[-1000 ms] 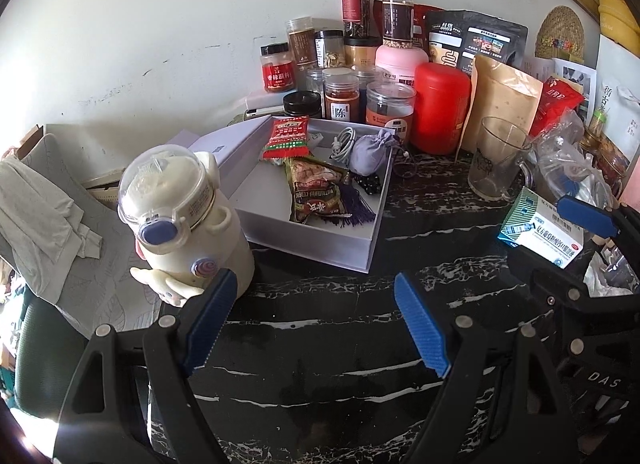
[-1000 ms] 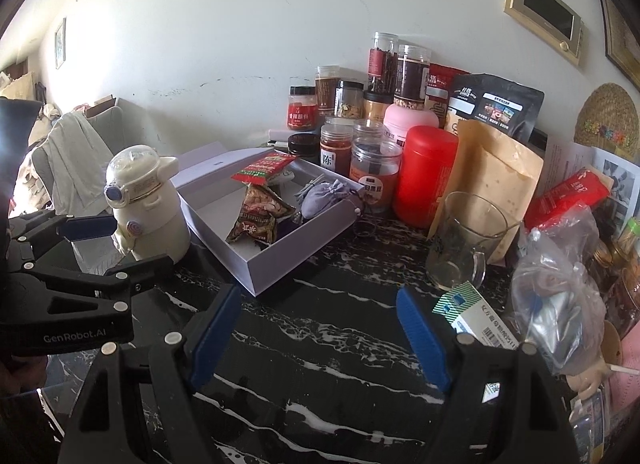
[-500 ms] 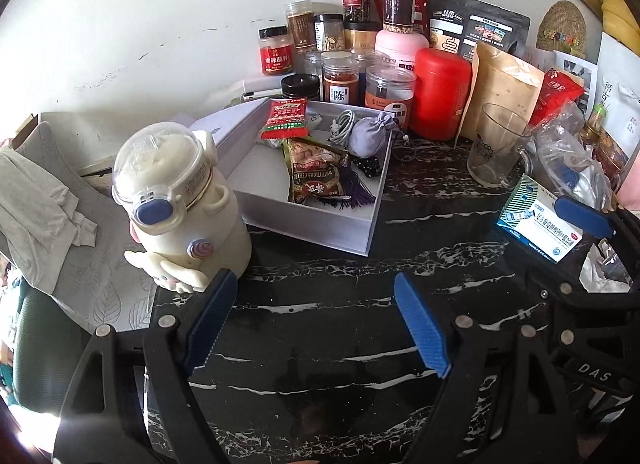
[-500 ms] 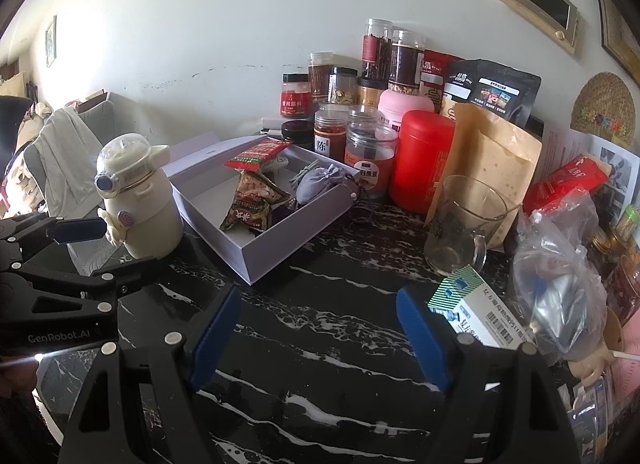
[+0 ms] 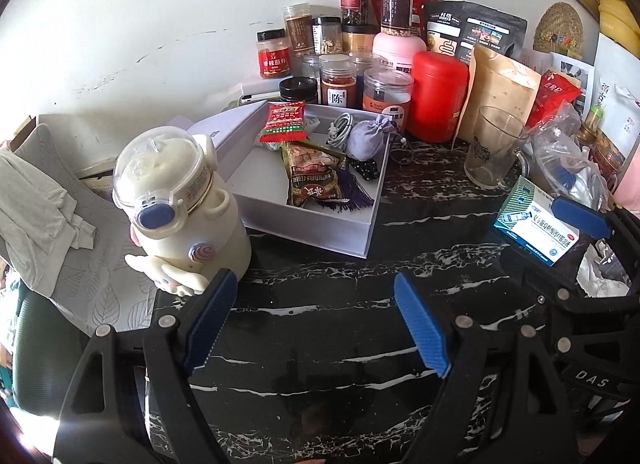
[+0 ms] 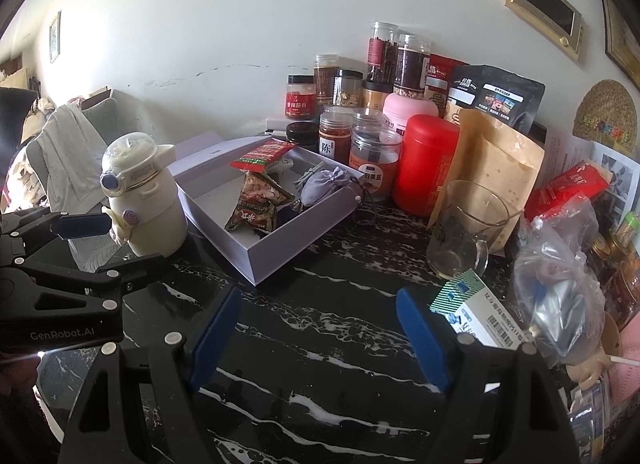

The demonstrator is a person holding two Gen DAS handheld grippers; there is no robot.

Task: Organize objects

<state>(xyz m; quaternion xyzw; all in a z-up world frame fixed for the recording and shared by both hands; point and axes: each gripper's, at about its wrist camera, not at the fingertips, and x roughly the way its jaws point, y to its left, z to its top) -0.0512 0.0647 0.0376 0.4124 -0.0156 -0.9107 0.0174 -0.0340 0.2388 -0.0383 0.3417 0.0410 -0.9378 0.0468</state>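
Two tools hang wide open, holding nothing, over the black marble bench [image 5: 320,304]. By its left edge stands the cream astronaut bottle [image 5: 180,208], just beside the left tool [image 5: 316,324]. Next the open grey box [image 5: 320,220] holds snack packets. Toward the right edge, the medicine box [image 6: 476,312] lies beside the right tool [image 6: 320,328].

Both low, sharing grey box [image 5: 308,220] [image 6: 296,240]

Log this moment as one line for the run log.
left gripper: open, empty, over table | right gripper: open, empty | medicine box: beside right fingertip | grey box: holds snacks, pouch
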